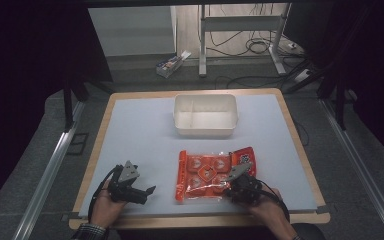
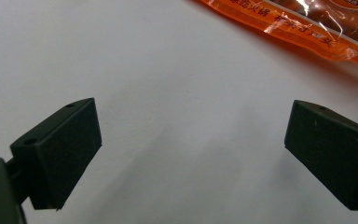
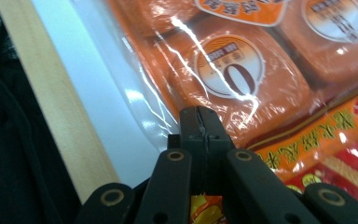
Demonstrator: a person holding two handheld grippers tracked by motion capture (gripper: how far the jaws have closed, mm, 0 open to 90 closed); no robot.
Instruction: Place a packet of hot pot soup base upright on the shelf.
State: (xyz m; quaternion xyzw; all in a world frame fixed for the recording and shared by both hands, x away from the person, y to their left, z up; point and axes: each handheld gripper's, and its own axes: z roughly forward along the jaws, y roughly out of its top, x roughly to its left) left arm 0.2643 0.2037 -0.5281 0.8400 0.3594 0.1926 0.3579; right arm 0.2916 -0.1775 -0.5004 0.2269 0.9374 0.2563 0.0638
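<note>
The orange snack bag (image 1: 210,175) lies near the table's near edge, right of centre; we see the white tub (image 1: 206,116) beyond it holding nothing. Our right gripper (image 1: 236,176) is clenched on the bag's near edge, hiding that edge, while our left gripper (image 1: 147,192) gapes, released.

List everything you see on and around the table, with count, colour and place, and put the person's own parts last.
Snack bag: one, orange and red, near middle of the mat.
Tub: one, white, two compartments, far middle of the mat.
Mat: one, pale grey, covers the table.
Table: one, light wood edge.
Small box: one, white with print, on the floor beyond the table.
Cables: several, dark, on the floor at far right.
Left gripper: one, black, jaws open above bare mat.
Right gripper: one, black, jaws closed at the bag's near edge.
Hands: two, at the near edge.
</note>
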